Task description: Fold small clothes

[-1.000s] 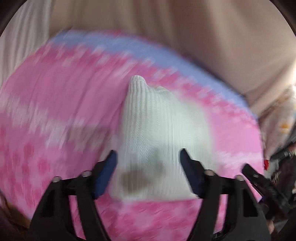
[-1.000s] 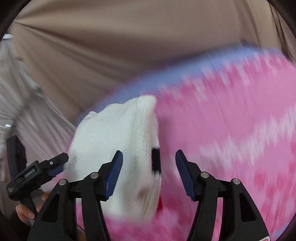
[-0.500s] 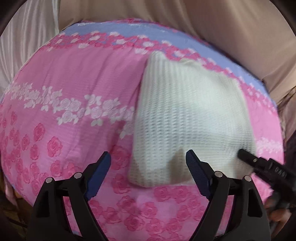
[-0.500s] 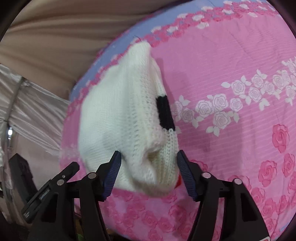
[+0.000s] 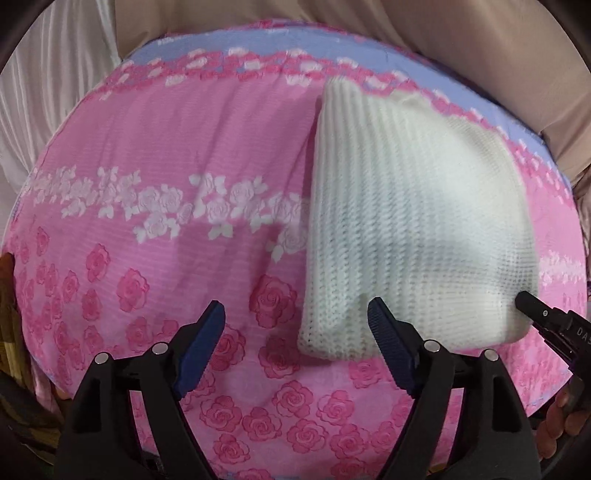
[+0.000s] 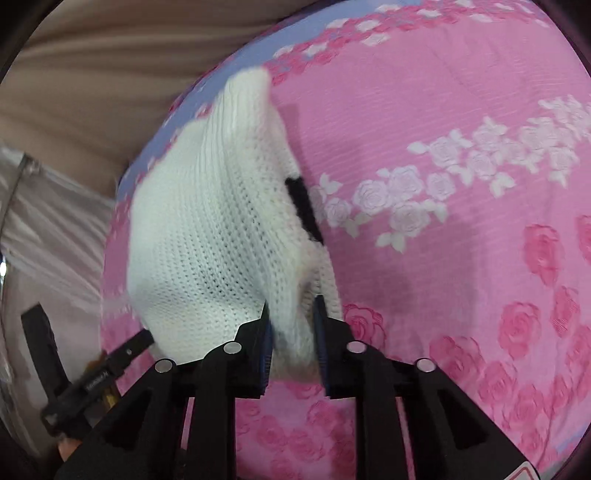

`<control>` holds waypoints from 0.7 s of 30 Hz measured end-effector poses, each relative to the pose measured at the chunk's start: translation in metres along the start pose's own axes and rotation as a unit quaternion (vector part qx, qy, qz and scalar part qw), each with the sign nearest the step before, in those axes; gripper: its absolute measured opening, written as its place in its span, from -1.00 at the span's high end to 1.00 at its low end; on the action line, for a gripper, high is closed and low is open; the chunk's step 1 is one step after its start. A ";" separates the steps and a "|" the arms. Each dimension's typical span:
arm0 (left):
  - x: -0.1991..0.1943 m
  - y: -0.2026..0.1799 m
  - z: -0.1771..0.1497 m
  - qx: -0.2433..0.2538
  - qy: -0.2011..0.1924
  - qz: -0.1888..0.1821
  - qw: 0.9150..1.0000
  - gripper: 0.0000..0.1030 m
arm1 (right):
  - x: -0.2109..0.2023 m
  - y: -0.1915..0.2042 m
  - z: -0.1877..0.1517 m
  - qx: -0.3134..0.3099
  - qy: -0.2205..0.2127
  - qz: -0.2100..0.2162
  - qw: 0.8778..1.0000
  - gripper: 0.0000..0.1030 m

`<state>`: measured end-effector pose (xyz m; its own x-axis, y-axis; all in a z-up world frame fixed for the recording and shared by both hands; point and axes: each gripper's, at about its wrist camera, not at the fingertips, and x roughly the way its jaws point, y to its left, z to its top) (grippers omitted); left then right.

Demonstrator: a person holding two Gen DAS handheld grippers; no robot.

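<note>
1. The white knit garment (image 5: 413,229) lies folded on the pink rose-print bedspread (image 5: 166,177), toward 2 o'clock in the left wrist view, its ribbed edge pointing to 12 o'clock.
2. A black patch (image 6: 304,208) shows on the garment's underside at its 3 o'clock edge in the right wrist view.
3. The right gripper (image 6: 291,332) is pinched tight on the garment's near corner, blue pads pressing the knit from both sides and lifting it off the spread.
4. The left gripper (image 5: 295,347) stands wide apart, holding nothing; its right pad overlaps the garment's near edge in the picture, and whether they touch cannot be told.
5. A lilac border (image 5: 221,40) edges the bedspread at 12 o'clock.
6. Beyond it hangs beige fabric (image 5: 406,22), and pale pleated cloth (image 5: 48,92) sits at 10 o'clock.
</note>
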<state>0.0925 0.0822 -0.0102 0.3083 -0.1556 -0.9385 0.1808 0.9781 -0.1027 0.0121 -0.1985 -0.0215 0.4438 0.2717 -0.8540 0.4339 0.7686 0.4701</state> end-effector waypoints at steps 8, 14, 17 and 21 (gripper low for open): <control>0.007 -0.036 0.042 0.053 -0.027 0.046 0.997 -0.53 | 0.019 0.076 0.026 -0.175 -0.030 -0.087 0.980 0.62; 0.020 -0.041 0.040 0.067 -0.022 0.067 0.995 -0.55 | 0.007 0.077 0.030 -0.165 -0.040 -0.088 0.982 0.69; 0.021 -0.041 0.040 0.061 -0.020 0.067 0.996 -0.56 | 0.019 0.072 0.028 -0.175 -0.023 -0.128 0.976 0.69; 0.021 -0.044 0.038 0.060 -0.018 0.070 0.996 -0.56 | 0.033 0.064 0.026 -0.170 -0.006 -0.132 0.977 0.70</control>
<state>0.1269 0.0306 -0.0127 0.3719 -0.0269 -0.9279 0.2440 0.9673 0.0698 0.0750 -0.1553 -0.0140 0.3616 0.0326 -0.9318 0.2505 0.9592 0.1307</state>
